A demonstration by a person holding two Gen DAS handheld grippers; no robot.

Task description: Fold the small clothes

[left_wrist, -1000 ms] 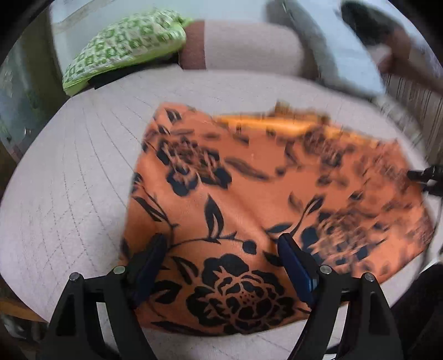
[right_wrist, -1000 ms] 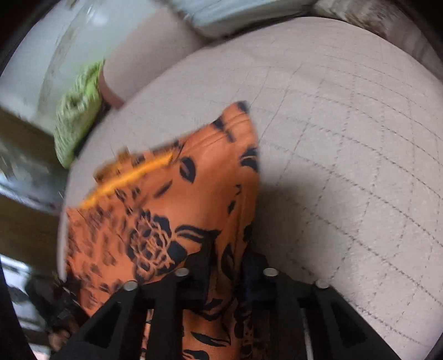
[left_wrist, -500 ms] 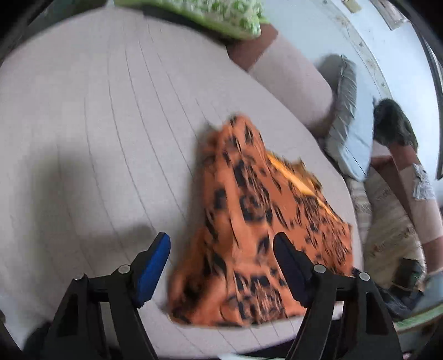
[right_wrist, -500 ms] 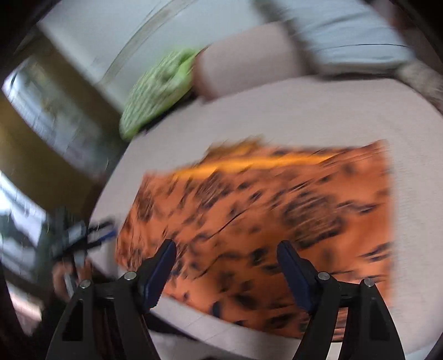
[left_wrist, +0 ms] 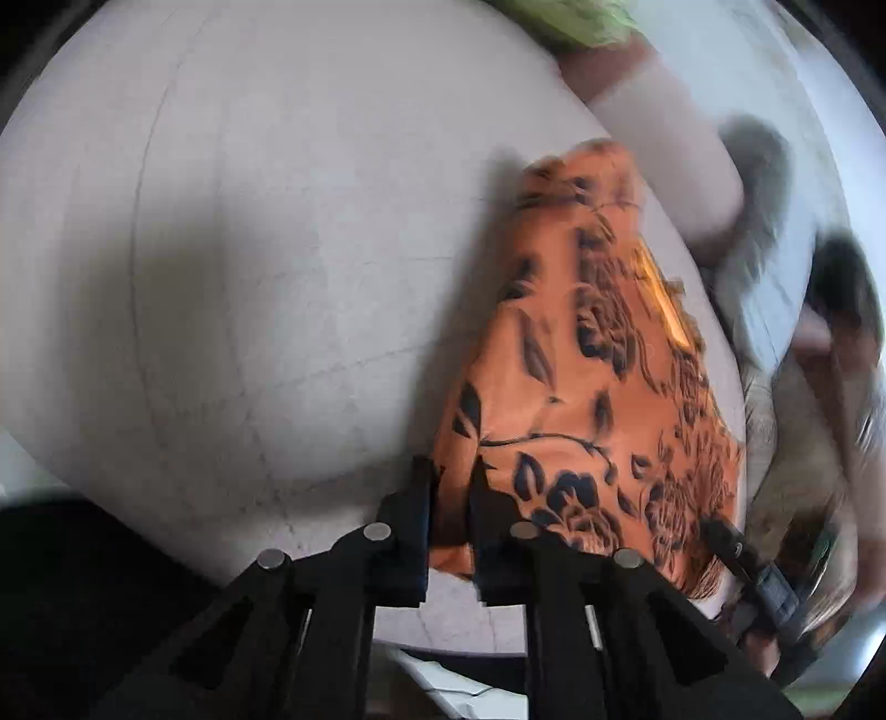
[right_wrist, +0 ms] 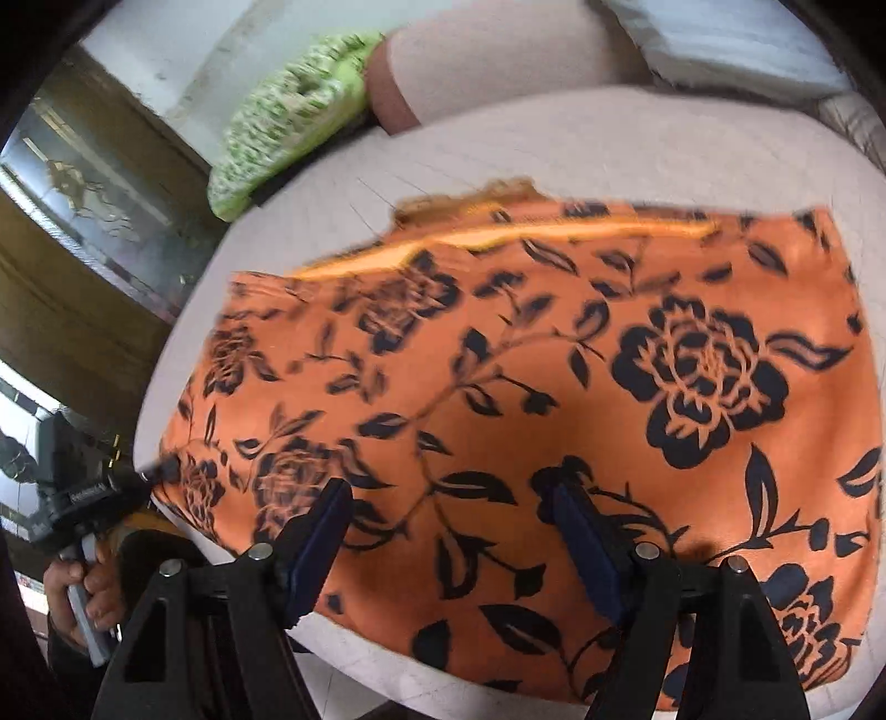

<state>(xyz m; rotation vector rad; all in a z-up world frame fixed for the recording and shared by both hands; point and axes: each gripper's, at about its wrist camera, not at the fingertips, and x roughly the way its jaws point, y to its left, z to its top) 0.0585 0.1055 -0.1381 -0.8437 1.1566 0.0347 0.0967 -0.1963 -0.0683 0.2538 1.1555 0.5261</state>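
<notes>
An orange cloth with black flowers (right_wrist: 526,387) lies spread flat on a pale quilted bed (right_wrist: 609,144). My right gripper (right_wrist: 446,493) hovers open over the cloth's near edge, with nothing pinched between its blue pads. In the left wrist view the same cloth (left_wrist: 581,387) stretches away to the right. There my left gripper (left_wrist: 451,482) is closing, its jaws almost together with the cloth's near corner between them. The right wrist view also shows my left gripper (right_wrist: 160,471) at the cloth's left corner, held by a hand (right_wrist: 94,587).
A green patterned pillow (right_wrist: 288,122), a pinkish bolster (right_wrist: 498,61) and a pale grey pillow (right_wrist: 731,50) lie along the far side of the bed. A dark wooden cabinet (right_wrist: 83,221) stands left of the bed. The bed's front edge is just below both grippers.
My left gripper rolled, swung to the cloth's left corner and closed on it. My right gripper let go of the cloth's right edge, opened and moved over the near edge.
</notes>
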